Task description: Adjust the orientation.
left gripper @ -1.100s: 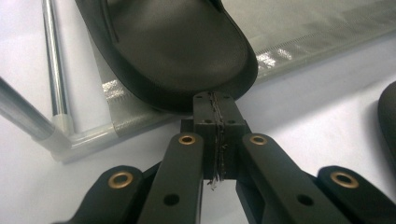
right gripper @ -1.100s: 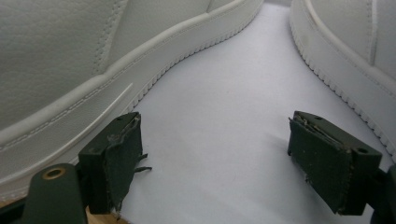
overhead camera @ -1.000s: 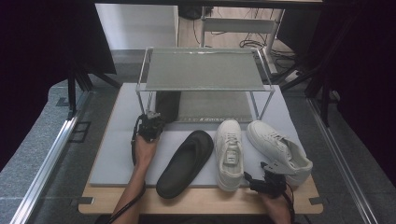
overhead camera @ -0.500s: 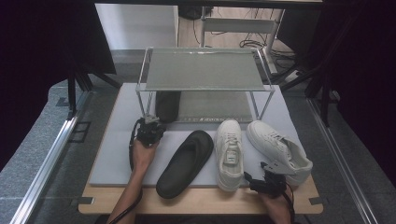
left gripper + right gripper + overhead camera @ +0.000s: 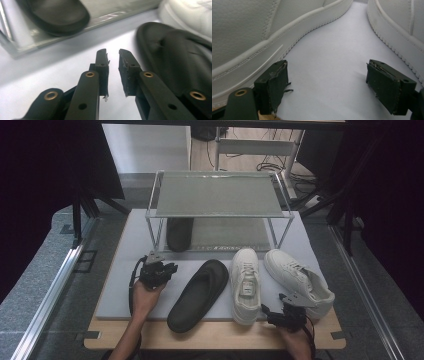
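One black slipper (image 5: 179, 234) lies under the wire rack (image 5: 218, 195), on its lower mesh. Its mate (image 5: 197, 287) lies on the grey mat, right of my left gripper (image 5: 162, 269). In the left gripper view the jaws (image 5: 113, 53) have just been opening and stand a narrow gap apart with nothing between them. The racked slipper (image 5: 57, 15) is ahead of them and the loose slipper (image 5: 175, 62) is to the right. Two white sneakers (image 5: 246, 285) (image 5: 299, 280) sit side by side. My right gripper (image 5: 286, 309) is at their heels, its jaws (image 5: 327, 67) wide open over bare mat between the left sneaker (image 5: 249, 32) and the right sneaker (image 5: 399, 22).
The grey mat (image 5: 125, 265) covers a wooden tabletop (image 5: 220, 340). The rack's thin metal legs (image 5: 150, 227) stand at the mat's far half. Metal rails and dark stands flank the table. Bare mat lies left of the left gripper.
My left gripper has drawn back from the rack toward the near edge, leaving the black slipper under it. The right gripper has stayed where it was.
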Demonstrator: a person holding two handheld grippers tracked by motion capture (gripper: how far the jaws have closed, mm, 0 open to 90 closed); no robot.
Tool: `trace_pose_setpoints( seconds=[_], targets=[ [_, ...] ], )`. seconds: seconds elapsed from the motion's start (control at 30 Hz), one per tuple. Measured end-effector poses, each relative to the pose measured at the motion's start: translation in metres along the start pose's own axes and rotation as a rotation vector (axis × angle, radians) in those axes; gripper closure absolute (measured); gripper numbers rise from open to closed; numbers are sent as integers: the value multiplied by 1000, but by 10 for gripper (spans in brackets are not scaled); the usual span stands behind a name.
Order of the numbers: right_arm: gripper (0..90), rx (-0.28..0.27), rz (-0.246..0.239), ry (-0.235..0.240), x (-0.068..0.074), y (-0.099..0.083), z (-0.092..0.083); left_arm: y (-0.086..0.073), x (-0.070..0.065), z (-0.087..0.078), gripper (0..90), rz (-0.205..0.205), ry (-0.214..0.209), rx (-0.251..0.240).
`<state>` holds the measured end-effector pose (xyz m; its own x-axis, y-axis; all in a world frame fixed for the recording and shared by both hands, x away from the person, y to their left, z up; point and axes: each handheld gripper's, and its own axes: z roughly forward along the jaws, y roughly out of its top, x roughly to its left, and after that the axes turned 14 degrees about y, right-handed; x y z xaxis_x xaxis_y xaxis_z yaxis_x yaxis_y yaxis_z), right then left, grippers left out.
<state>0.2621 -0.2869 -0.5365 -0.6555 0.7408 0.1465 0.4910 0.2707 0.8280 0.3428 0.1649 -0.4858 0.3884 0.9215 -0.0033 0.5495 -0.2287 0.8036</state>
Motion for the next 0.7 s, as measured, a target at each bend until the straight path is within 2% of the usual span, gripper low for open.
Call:
trace_pose_setpoints(
  seconds=[0.13, 0.33, 0.43, 0.6, 0.7],
  targets=[
    [176, 0, 0, 0, 0, 0, 0, -4, -5, -13, 749, 4, -33, -7],
    [176, 1, -1, -1, 0, 0, 0, -10, -20, -28, 719, 57, -51, -8],
    [176, 1, -1, -1, 0, 0, 0, -12, -28, -33, 706, 65, -72, -6],
    [176, 1, -1, -1, 0, 0, 0, -11, -40, -35, 685, 93, -95, -1],
    [176, 1, -1, -1, 0, 0, 0, -12, -46, -31, 676, 110, -91, 8]
  ],
)
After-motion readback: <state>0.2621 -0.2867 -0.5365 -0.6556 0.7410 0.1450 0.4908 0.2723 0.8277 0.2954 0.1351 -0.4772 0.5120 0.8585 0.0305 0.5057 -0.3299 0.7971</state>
